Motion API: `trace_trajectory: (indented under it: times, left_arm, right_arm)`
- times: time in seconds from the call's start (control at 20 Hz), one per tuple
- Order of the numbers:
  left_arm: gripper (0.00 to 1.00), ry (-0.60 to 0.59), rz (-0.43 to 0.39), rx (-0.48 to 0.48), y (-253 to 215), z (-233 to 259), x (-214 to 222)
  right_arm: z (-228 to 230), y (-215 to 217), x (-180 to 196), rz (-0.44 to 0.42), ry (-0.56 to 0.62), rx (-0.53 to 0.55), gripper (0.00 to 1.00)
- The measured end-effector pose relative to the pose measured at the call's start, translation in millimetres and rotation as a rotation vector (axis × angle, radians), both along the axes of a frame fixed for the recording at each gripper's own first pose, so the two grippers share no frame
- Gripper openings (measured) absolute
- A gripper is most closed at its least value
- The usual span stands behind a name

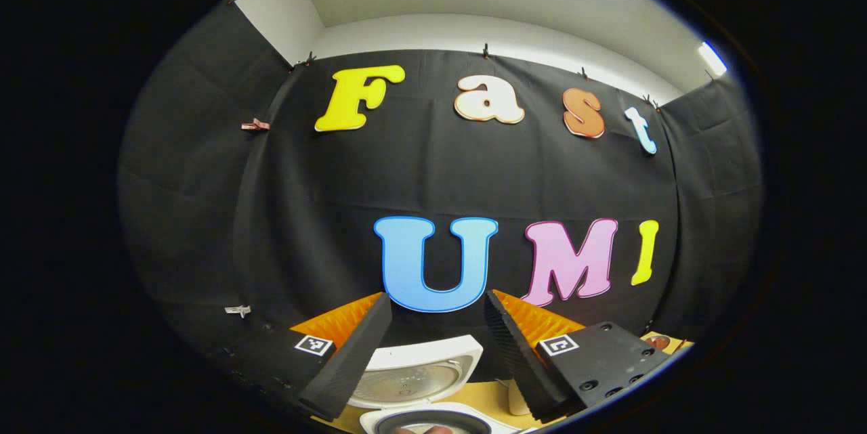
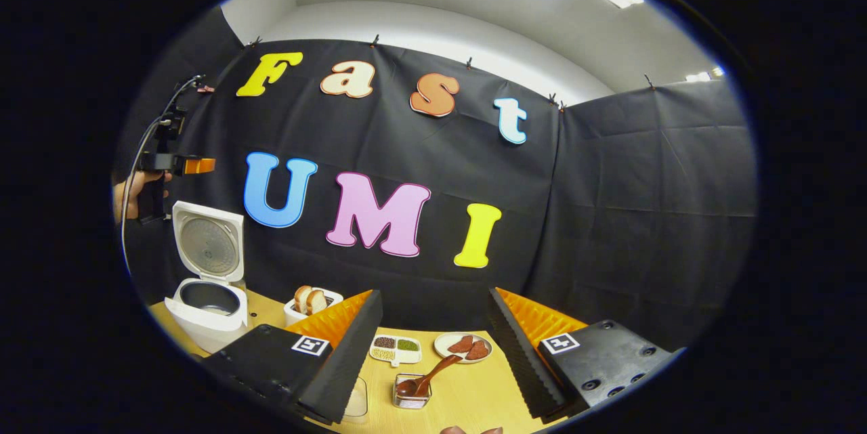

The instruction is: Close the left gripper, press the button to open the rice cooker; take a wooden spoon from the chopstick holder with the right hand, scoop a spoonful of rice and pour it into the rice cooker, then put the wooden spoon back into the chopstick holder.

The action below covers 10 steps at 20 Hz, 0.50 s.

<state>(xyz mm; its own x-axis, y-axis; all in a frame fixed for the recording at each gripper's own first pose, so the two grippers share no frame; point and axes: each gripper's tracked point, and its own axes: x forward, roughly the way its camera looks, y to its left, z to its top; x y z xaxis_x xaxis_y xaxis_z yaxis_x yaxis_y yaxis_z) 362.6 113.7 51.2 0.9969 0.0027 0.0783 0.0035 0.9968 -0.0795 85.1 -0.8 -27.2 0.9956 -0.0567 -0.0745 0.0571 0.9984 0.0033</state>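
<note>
Right gripper view: wooden spoon (image 2: 427, 377) between right gripper (image 2: 433, 346) fingers

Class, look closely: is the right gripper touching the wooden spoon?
Apart. The right gripper view shows the open right gripper well short of the wooden spoon, which rests in its holder with bare table between.

My left claw (image 1: 437, 346) hangs raised with its fingers spread wide, nothing between them. My right claw (image 2: 433, 353) is likewise spread and empty. In the right gripper view, my hand (image 2: 129, 193) grips the left claw's handle, held high
</note>
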Motion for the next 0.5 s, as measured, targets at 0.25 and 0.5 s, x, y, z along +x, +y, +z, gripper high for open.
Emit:
trace_trajectory:
  times: [0.25,0.5]
  left_arm:
    - [0.95,0.028,0.014,-0.012,11.4,-32.5,52.1]
    - [0.95,0.087,0.017,0.044,11.3,-61.1,85.8]
  right_arm:
    - [-1.9,-4.1,-24.7,-0.027,0.029,-0.029,0.97]
    - [-7.1,-13.9,-44.8,-0.062,0.050,-0.070,0.97]
